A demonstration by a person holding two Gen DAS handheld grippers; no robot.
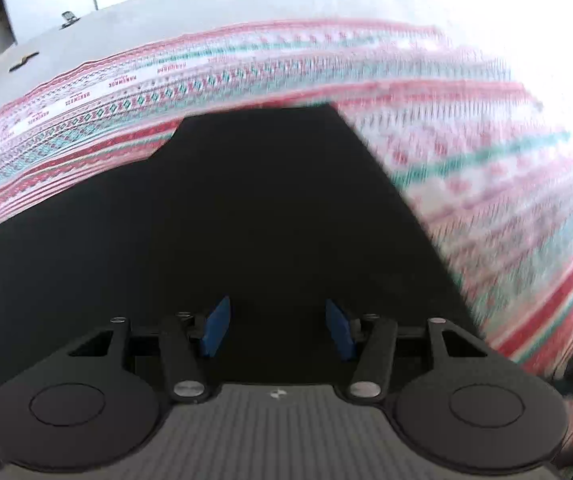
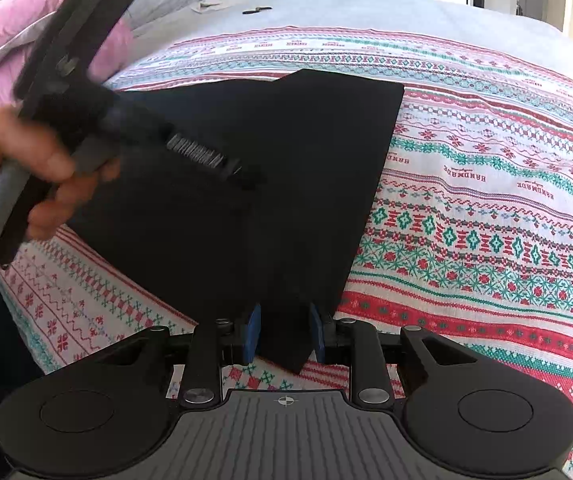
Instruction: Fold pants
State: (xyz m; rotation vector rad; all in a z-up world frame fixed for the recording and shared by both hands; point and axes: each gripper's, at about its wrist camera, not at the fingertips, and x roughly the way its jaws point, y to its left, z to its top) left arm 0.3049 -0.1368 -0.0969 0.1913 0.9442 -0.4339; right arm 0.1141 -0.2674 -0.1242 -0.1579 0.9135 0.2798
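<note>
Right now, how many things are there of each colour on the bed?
Black: 3, the pants, the left hand-held gripper and the right hand-held gripper
Pink: 1, the blanket
Red, green and white: 1, the patterned cloth
Total: 5

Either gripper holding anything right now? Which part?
Right gripper is clamped on the near corner of the black fabric pants. Left gripper holds nothing; its jaws stand apart over the pants.

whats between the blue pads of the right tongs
A corner of the black pants sits between the pads of the right tongs, seen in the right wrist view.
</note>
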